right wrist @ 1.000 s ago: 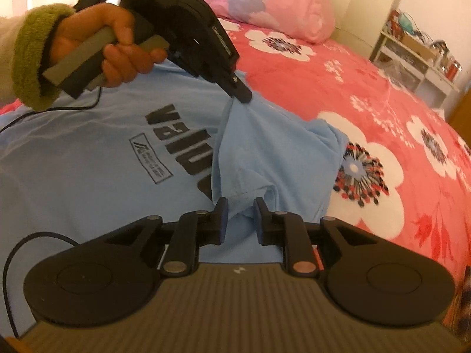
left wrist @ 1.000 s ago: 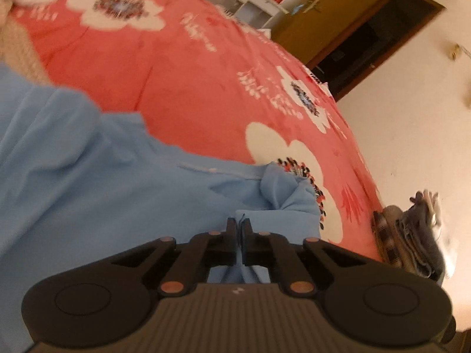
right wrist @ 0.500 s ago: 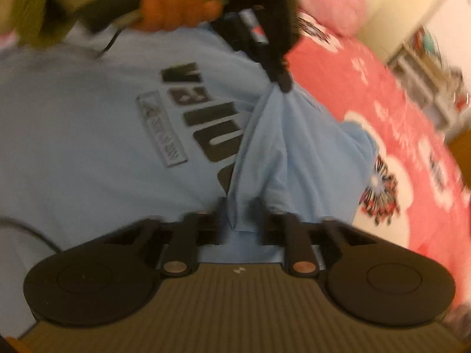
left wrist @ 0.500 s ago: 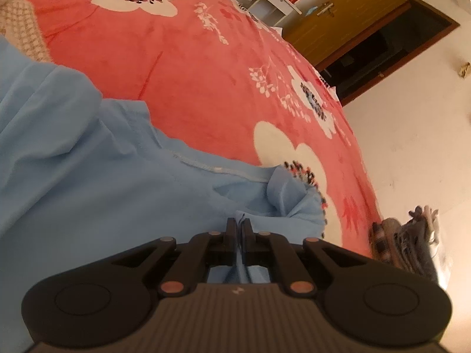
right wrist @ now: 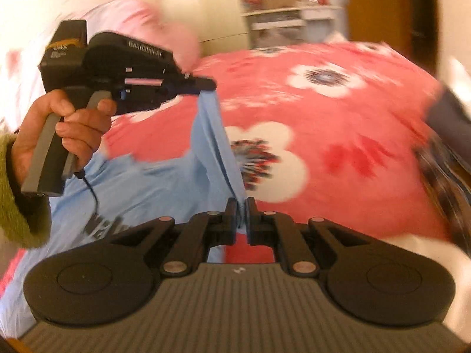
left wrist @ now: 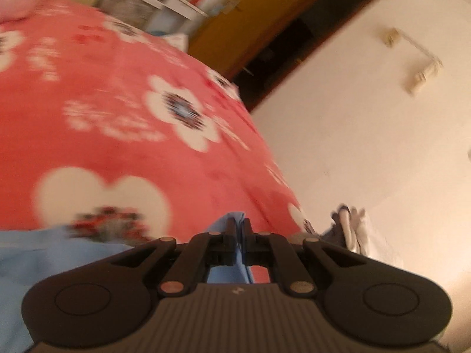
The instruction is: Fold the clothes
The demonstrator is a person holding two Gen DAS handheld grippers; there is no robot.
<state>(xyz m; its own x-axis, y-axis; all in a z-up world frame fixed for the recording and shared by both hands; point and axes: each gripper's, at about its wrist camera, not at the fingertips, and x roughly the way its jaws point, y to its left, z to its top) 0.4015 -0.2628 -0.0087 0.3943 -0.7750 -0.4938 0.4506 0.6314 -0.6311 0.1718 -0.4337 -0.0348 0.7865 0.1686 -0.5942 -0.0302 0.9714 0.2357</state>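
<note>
T-shirt (right wrist: 164, 182), light blue with dark lettering, partly lifted off a red floral bedspread (right wrist: 338, 135). Nearest in the right wrist view: right gripper (right wrist: 241, 206), jaws pressed together on a thin fold of the blue cloth. Further up, same strip of fabric stretched taut to the left gripper (right wrist: 206, 83), held by a hand (right wrist: 70, 126) in a green cuff (right wrist: 17, 194), tips pinching the other end of the fold. From the left wrist view, same story: jaws nipped on blue cloth (left wrist: 232, 220), rest of the shirt sagging low at the left edge. Beyond that, more bedspread, a pink pillow (right wrist: 164, 38), a white shelf unit (right wrist: 291, 17) and a brown door (left wrist: 256, 26) way back. Small heap of dark clothes (left wrist: 344, 229) off the bed's far side.

Handling-wise: looks thin, soft, very light, zero stiffness, so droops wherever unsupported and bunches easily. Probably best gripped right at hems or seams, two spread-out points along one edge, kept tense so the fold line stays straight. Grabbing mid-panel likely just makes a wad. Blurry frames, so exact seam in the jaws hard to tell.
</note>
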